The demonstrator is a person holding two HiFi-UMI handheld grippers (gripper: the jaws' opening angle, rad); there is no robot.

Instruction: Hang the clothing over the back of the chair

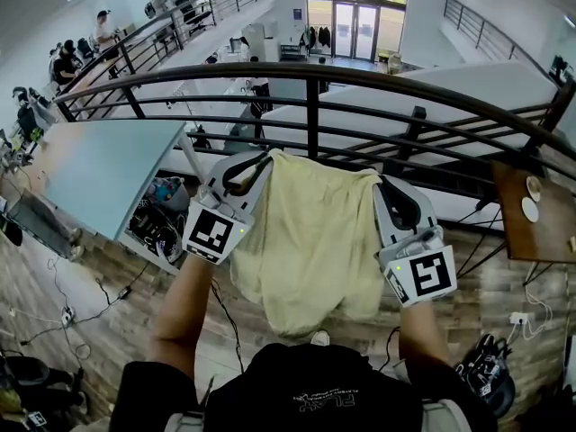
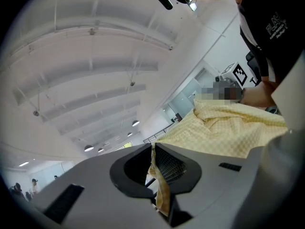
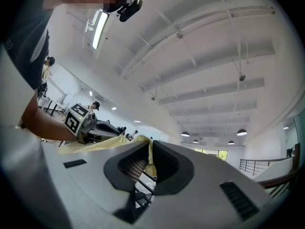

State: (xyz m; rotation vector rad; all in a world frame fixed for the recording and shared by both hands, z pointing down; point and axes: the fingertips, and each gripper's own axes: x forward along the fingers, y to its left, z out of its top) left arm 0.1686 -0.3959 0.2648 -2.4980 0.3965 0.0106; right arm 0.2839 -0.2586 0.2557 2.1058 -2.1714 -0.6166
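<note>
A pale yellow checked garment (image 1: 310,241) hangs spread out between my two raised grippers, in front of me. My left gripper (image 1: 259,160) is shut on its top left corner and my right gripper (image 1: 382,184) on its top right corner. In the left gripper view a fold of the cloth (image 2: 228,128) is pinched between the jaws of the left gripper (image 2: 155,151). The right gripper view shows the cloth (image 3: 95,144) running into the closed right gripper (image 3: 149,150). No chair shows in any view.
A black metal railing (image 1: 310,79) runs across just beyond the garment, with a lower floor behind it. A pale blue table (image 1: 99,169) stands at the left and a brown table (image 1: 531,232) at the right. Cables lie on the wooden floor (image 1: 81,286).
</note>
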